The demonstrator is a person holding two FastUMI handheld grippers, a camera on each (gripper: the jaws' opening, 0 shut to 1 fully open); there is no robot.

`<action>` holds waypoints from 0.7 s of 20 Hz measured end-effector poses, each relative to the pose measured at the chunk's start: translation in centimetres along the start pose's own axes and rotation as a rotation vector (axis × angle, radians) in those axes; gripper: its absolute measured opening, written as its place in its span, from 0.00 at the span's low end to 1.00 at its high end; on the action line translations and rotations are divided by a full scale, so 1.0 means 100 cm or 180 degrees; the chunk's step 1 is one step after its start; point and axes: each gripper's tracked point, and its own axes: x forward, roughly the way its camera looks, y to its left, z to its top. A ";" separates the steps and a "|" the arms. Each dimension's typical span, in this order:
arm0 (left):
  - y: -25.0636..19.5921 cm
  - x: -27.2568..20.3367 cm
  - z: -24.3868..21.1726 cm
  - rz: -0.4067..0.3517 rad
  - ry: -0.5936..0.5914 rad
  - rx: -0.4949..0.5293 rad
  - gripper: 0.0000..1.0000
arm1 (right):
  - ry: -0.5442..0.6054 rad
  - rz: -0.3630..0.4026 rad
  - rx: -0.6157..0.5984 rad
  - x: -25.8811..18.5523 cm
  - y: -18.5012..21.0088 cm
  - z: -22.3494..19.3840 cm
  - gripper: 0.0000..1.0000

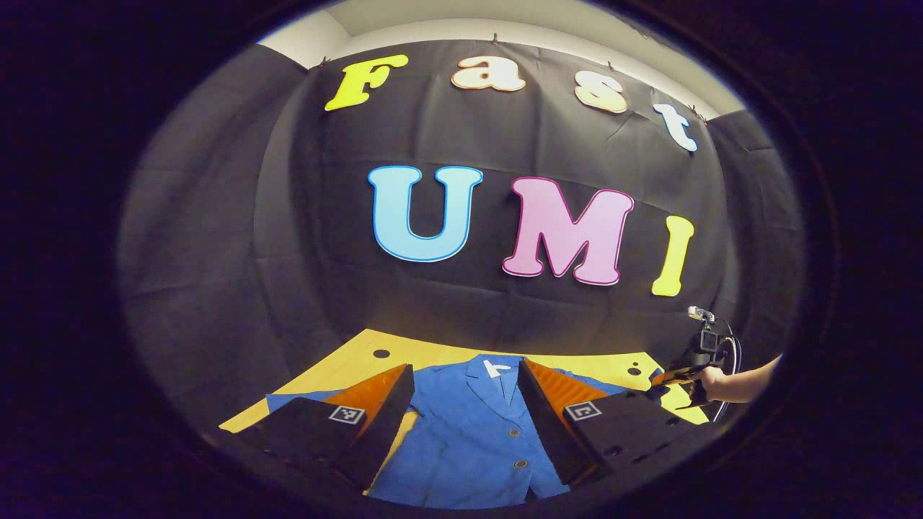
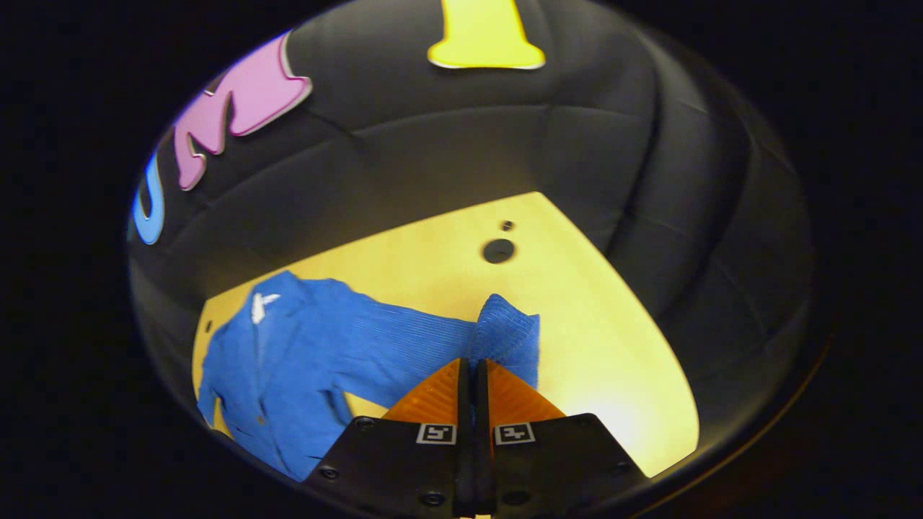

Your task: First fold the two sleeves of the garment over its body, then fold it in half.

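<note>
Both tongs are working a blue button-front jacket [image 2: 288, 360] that is lying collar-up on the yellow bench [image 2: 613, 346]: the right gripper [image 2: 472, 375] is pinching the cuff end of one sleeve [image 2: 505, 335] with its jaws pressed together near the bench's far corner, while the left gripper [image 1: 465, 404] is hovering wide open and empty above the jacket's buttoned front. Judging by this, the first sleeve fold is starting; next, the cuff needs carrying across onto the body.
</note>
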 end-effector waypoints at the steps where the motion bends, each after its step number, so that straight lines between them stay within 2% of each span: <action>1: 0.007 -0.004 0.000 0.0021 -0.0016 -0.0047 0.83 | 0.0004 0.0166 -0.0046 0.002 0.035 0.005 0.04; 4: 0.030 -0.014 -0.007 0.0119 0.0019 -0.0125 0.82 | 0.0042 0.0697 -0.0290 -0.003 0.140 -0.006 0.04; 8: 0.064 -0.034 -0.012 0.0253 0.0024 -0.0176 0.82 | 0.0161 0.1279 -0.0732 -0.009 0.265 -0.042 0.04; 11: 0.095 -0.044 -0.017 0.0400 0.0018 -0.0196 0.81 | 0.0289 0.1619 -0.0907 -0.008 0.348 -0.070 0.05; 14: 0.124 -0.047 -0.027 0.0520 0.0043 -0.0271 0.81 | 0.0363 0.1796 -0.1114 -0.004 0.416 -0.101 0.05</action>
